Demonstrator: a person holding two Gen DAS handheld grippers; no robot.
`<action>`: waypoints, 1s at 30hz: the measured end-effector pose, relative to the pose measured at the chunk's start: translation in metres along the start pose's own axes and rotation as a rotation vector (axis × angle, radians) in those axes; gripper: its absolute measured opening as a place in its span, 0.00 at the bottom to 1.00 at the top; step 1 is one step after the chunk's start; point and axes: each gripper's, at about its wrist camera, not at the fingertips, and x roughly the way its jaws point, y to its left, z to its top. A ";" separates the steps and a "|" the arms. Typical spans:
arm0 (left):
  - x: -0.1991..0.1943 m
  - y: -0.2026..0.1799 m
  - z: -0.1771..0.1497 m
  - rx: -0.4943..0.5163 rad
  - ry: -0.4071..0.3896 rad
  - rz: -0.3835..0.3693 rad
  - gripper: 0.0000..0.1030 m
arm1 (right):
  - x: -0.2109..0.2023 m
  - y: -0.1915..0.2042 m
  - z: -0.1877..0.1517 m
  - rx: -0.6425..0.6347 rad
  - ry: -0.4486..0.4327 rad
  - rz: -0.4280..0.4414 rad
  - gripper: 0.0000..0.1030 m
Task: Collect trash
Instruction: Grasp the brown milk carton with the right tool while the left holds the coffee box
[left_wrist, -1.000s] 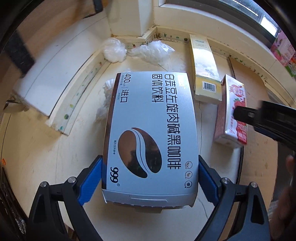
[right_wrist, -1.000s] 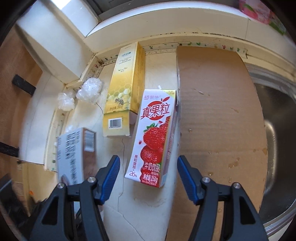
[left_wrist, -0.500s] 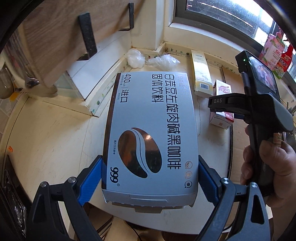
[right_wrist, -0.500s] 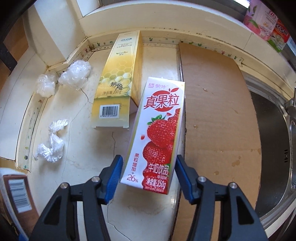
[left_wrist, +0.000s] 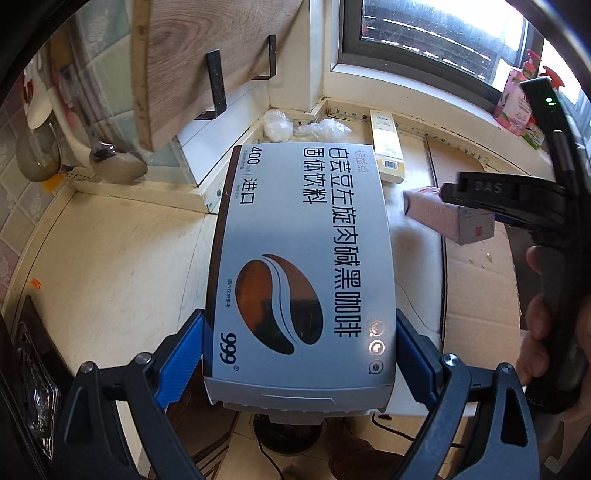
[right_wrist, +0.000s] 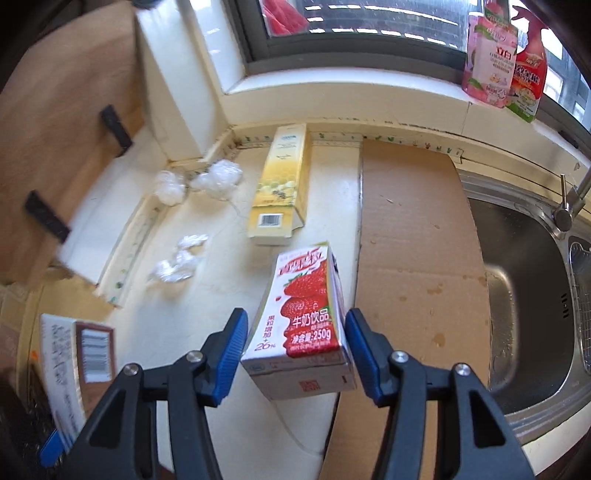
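My left gripper (left_wrist: 299, 326) is shut on a large silver coffee box (left_wrist: 303, 258), held in the air over the cream counter (left_wrist: 122, 266); the same box shows at the lower left of the right wrist view (right_wrist: 74, 350). A strawberry milk carton (right_wrist: 306, 288) sits between the blue pads of my right gripper (right_wrist: 295, 325), whose jaws are closing on it. The carton is off the counter and tilted. From the left wrist view the carton (left_wrist: 436, 218) sticks out of the right gripper, which a hand (left_wrist: 539, 332) holds.
A yellow honey box (right_wrist: 280, 188) lies flat near the back wall. Crumpled plastic wads (right_wrist: 218, 177) and a twisted wrap (right_wrist: 177, 262) lie left of it. A cardboard sheet (right_wrist: 413, 240) covers the counter beside the steel sink (right_wrist: 528, 277). A wooden shelf (left_wrist: 207, 59) overhangs the left.
Both grippers rose and drew back from the wall. The right jaws closed in on the strawberry carton and lifted it off the counter. The coffee box stayed gripped throughout.
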 end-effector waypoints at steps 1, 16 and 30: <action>-0.005 0.001 -0.006 0.000 -0.003 -0.001 0.90 | -0.008 0.001 -0.007 -0.013 0.010 0.023 0.05; -0.049 0.035 -0.110 -0.008 0.012 -0.047 0.90 | -0.048 0.001 -0.081 0.009 0.120 0.199 0.50; -0.056 0.071 -0.113 -0.086 -0.018 -0.025 0.90 | 0.026 0.031 -0.062 -0.134 0.231 0.017 0.64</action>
